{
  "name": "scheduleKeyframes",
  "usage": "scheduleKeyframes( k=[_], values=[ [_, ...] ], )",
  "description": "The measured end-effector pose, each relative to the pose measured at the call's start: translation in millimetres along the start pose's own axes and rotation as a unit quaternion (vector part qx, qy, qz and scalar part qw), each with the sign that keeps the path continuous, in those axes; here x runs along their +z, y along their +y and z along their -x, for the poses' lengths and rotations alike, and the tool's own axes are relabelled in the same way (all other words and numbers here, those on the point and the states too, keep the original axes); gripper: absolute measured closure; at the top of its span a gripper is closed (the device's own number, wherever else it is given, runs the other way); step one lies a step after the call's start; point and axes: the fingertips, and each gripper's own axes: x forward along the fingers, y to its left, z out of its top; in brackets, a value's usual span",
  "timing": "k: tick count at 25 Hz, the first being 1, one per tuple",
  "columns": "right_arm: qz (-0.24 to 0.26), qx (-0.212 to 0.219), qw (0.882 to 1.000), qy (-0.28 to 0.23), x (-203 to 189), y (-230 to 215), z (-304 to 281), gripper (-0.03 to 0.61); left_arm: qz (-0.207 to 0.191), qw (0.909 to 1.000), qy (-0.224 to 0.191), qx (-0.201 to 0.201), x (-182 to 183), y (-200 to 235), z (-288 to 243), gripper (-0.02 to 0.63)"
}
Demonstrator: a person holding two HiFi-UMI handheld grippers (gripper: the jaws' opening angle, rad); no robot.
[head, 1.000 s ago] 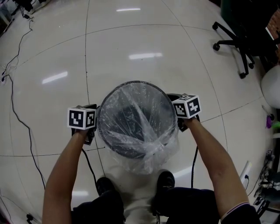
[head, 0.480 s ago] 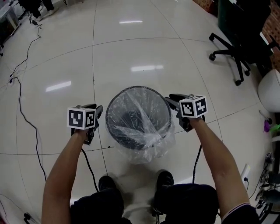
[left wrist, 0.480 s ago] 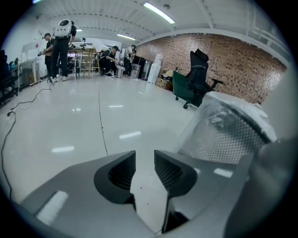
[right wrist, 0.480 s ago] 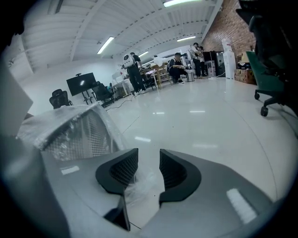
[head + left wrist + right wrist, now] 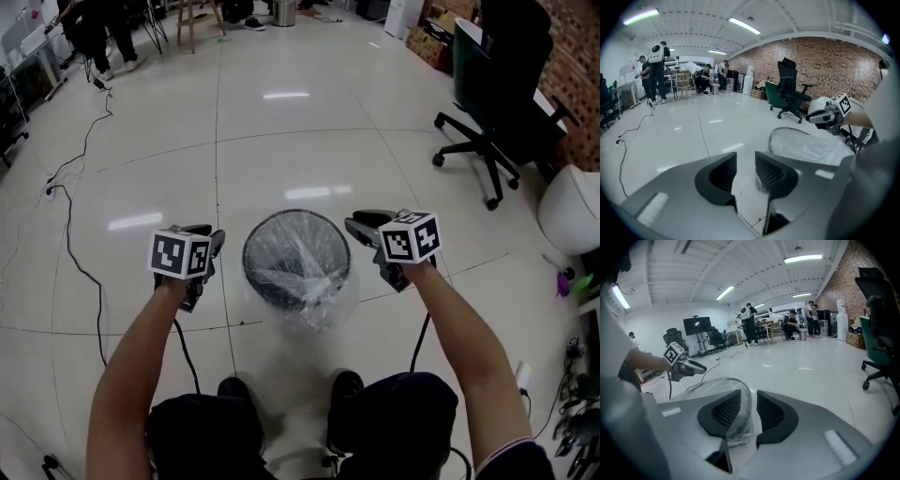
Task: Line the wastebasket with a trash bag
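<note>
A round dark wastebasket (image 5: 251,251) stands on the floor, and a clear trash bag (image 5: 302,261) lines it and drapes over the near rim. My left gripper (image 5: 214,242) hovers above and left of it, open, with only floor between its jaws (image 5: 746,164). Up at the basket's right, my right gripper (image 5: 358,225) has its jaws closing with nothing gripped. In the right gripper view (image 5: 748,406) the bagged rim (image 5: 717,384) shows beyond the gap, apart from the pads. Each gripper sees the other across the basket.
A black office chair (image 5: 487,122) stands at the back right, with a white rounded object (image 5: 567,206) near it. Cables (image 5: 75,253) trail across the glossy floor at the left. The person's shoes (image 5: 234,389) are just behind the basket. People and tables (image 5: 656,65) fill the far end.
Both grippers have risen well above the basket, which now looks smaller and lower. They have let go of the bag's edge, and the bag stays draped over the rim.
</note>
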Motion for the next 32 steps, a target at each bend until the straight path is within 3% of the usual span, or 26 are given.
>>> scheduleKeyframes(
  k=[5,10,11,13,16,25,30,32],
  values=[
    [0.033,0.051,0.998,0.009,6.2,65.5,10.5,0.471,-0.025,0.9997,-0.005,-0.006,9.2,-21.8,33.6,0.492],
    [0.057,0.060,0.996,0.024,2.6,98.8,17.9,0.493,-0.040,0.9991,-0.008,-0.006,8.3,-44.8,53.5,0.499],
    [0.062,0.062,0.996,0.027,1.8,104.3,20.6,0.509,-0.044,0.9990,-0.008,-0.007,8.2,-51.2,56.2,0.507],
    [0.069,0.072,0.994,0.036,-2.5,116.4,25.1,0.525,-0.054,0.9985,-0.008,-0.009,7.7,-64.9,60.0,0.588],
    [0.070,0.094,0.991,0.059,-14.4,133.7,27.2,0.501,-0.071,0.9973,-0.005,-0.015,5.0,-83.0,62.9,0.601],
    [0.077,0.086,0.989,0.097,-35.5,140.4,18.9,0.483,-0.073,0.9969,-0.004,-0.028,-4.4,-96.8,61.3,0.601],
    [0.079,0.081,0.987,0.112,-46.2,137.1,14.8,0.568,-0.068,0.9971,-0.003,-0.035,-9.1,-97.3,59.0,0.601],
    [0.080,0.084,0.987,0.113,-46.8,136.9,12.9,0.572,-0.066,0.9972,-0.002,-0.035,-10.0,-95.0,58.7,0.601]
  ],
)
